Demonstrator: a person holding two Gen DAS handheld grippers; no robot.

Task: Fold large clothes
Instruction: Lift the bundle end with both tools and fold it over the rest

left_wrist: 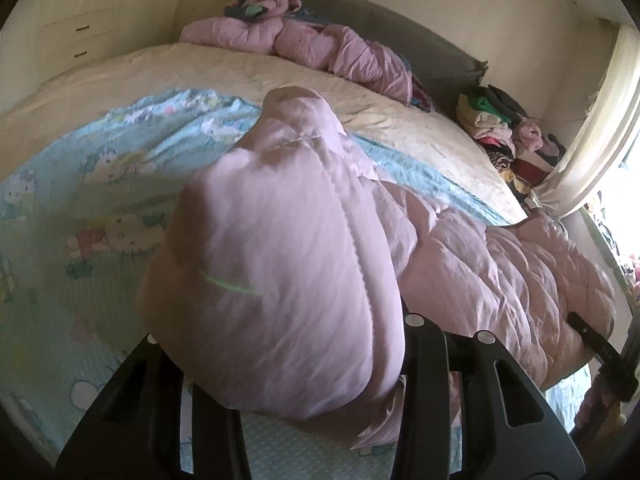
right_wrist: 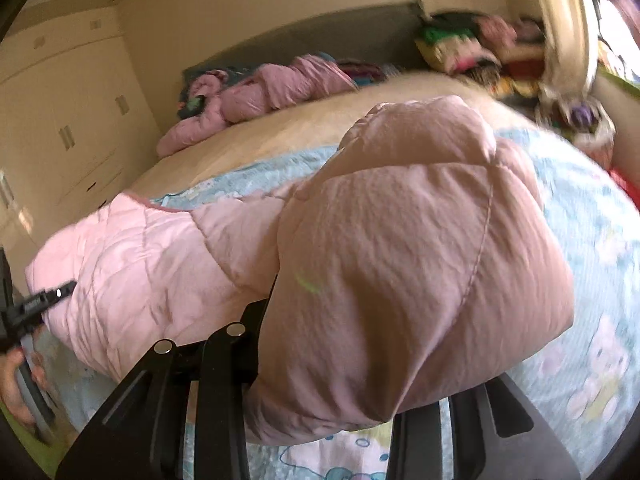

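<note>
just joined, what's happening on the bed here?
A person is folding a pink quilted jacket on the bed, over a light blue cartoon-print sheet. The left tongs and the right tongs each grip a bunched part of it, lifted off the sheet. The middle of the jacket sags between them. More pink padded clothes lie by the headboard.

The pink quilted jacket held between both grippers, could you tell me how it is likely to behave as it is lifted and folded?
The pink quilted jacket probably stays floppy: it sags between the left gripper and the right gripper. Its puffy panels suggest it is light for its bulk and may spring open after folding. The smooth, sheeny fabric could slip over the blue cartoon sheet.
</note>
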